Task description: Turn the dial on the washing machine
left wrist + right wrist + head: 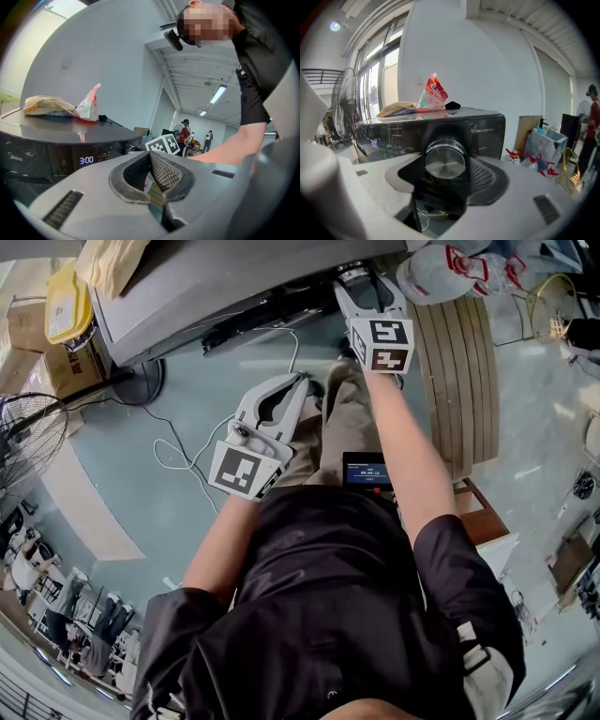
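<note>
Silver dial [445, 161] sits clamped in the right gripper [364, 285], turning seemingly under way; left gripper [150, 157] closed, empty.

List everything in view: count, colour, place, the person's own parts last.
washing machine: one, dark front, grey top, ahead of the person
dial: one, silver, machine front, between the right tongs' jaws
pouch: one, red and white, on the machine top
cloth: one, beige, beside the pouch
fan: one, black, floor at left
cardboard boxes: two, brown, left of the machine
slatted board: one, beige, floor at right
cable: one, white, on the floor
left tongs: one, white, shut, empty, short of the machine
right tongs: one, white, shut on the dial
</note>
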`<state>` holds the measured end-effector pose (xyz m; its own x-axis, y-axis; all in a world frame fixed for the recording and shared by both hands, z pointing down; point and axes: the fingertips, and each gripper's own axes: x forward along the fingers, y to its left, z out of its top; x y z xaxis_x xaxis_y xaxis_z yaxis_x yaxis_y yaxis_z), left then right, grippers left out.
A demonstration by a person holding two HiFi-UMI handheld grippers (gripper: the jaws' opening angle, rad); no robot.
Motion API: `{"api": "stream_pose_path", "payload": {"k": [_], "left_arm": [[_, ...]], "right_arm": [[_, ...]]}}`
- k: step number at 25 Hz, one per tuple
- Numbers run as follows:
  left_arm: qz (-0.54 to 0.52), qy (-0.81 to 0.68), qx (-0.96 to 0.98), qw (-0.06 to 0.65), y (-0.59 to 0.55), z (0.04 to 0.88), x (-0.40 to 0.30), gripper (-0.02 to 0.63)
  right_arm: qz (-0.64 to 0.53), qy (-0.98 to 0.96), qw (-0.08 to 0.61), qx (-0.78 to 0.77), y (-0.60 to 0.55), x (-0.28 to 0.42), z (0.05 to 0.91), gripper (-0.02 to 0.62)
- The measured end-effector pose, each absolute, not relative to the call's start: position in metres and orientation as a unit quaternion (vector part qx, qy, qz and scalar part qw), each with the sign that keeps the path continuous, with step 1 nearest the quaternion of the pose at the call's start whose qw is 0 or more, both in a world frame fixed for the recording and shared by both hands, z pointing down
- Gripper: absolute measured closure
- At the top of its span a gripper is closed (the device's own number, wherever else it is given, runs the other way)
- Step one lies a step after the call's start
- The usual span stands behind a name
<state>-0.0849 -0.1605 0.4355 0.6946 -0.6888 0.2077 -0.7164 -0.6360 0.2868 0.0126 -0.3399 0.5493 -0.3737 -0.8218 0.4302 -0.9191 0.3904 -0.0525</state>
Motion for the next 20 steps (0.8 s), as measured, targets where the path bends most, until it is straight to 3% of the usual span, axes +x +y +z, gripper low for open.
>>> {"api": "stream_pose_path", "payload": {"k": [20], "left_arm": [[0.048,-0.39,0.899,0.192,-0.1584,0.4417,-0.0898,0.612]], "right_arm": [[0.003,-0.798,0.278,0.535,-0.3374,0.01,0.5438,0.319]]}}
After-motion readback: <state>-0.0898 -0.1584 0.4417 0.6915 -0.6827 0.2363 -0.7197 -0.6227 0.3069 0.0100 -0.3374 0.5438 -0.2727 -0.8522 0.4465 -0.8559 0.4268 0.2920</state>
